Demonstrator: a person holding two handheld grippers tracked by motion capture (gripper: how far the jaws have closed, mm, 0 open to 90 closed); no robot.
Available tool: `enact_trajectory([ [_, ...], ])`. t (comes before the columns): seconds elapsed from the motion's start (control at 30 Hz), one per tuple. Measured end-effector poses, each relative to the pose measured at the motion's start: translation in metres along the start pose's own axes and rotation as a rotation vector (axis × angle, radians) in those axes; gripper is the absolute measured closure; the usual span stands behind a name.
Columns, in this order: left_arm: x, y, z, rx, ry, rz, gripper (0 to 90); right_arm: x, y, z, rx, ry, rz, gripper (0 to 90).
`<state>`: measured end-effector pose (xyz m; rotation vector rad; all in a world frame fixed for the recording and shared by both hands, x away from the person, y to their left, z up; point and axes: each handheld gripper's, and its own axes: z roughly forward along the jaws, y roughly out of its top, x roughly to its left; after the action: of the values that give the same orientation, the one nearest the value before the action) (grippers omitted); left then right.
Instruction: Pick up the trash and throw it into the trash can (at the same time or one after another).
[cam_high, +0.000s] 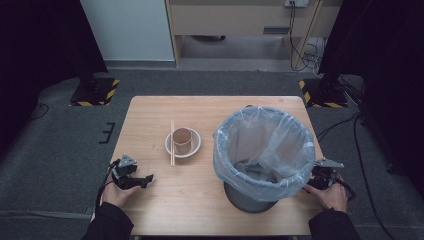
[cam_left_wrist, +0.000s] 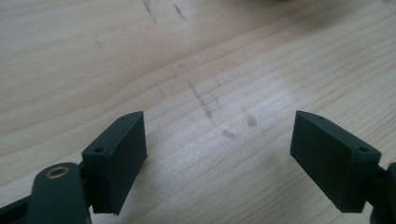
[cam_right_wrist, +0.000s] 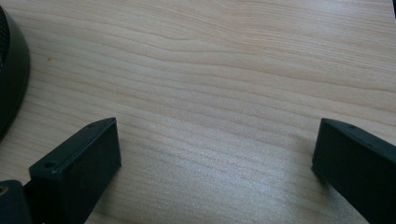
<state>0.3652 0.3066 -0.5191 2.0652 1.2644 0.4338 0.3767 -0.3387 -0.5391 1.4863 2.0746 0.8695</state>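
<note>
Landmark: the plate (cam_high: 183, 148) at the middle of the wooden table (cam_high: 150, 110) — everything below is placed from it.
Cup: a brown paper cup (cam_high: 182, 139) stands upright on the plate.
Chopsticks: a pair of chopsticks (cam_high: 172, 143) lies against the plate's left rim, long axis running straight away from the person.
Bin: the lined bin (cam_high: 264, 150) sits just right of the plate, bag mouth wide.
Left gripper: and here's the left gripper (cam_high: 131, 178), down-left of the plate near the table's front edge, jaws spread wide over bare wood, nothing between them in the left gripper view.
Right gripper: the right gripper (cam_high: 320, 179) rests far right of the plate, beyond the bin; jaws wide apart over bare wood too, the bin's dark base at the edge of its own view.
Key relation: the plate's things lie forward and to the right of the left gripper, with open table between; the bin blocks the right one.
Likely call: left hand is nearer, and would meet the chopsticks across their length.
</note>
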Motion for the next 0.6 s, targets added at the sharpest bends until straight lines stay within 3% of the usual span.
enact_trajectory([
  [0.07,0.000,0.002,-0.003,-0.014,0.006,-0.008,18.2,0.000,0.000,0.000,0.001,-0.001,0.001,1.2],
  [0.13,-0.002,0.005,-0.008,-0.054,0.006,-0.026,19.0,0.000,0.000,0.000,0.002,-0.001,0.000,0.8],
  [0.17,-0.004,0.008,-0.013,-0.101,-0.001,-0.046,19.3,0.000,-0.001,-0.001,0.003,0.005,-0.004,0.8],
  [0.3,-0.008,0.013,-0.018,-0.135,0.014,-0.031,18.4,-0.001,-0.002,-0.002,0.005,0.014,-0.009,0.8],
  [0.4,-0.013,0.020,-0.025,-0.197,0.029,-0.018,18.0,-0.001,-0.003,-0.003,0.003,0.008,-0.006,0.8],
  [0.47,-0.014,0.021,-0.026,-0.212,0.033,-0.016,19.0,0.000,-0.003,-0.003,0.003,0.007,-0.004,0.8],
  [0.6,-0.022,0.028,-0.032,-0.276,0.025,-0.050,20.6,-0.001,-0.003,-0.003,0.003,0.004,-0.001,0.8],
])
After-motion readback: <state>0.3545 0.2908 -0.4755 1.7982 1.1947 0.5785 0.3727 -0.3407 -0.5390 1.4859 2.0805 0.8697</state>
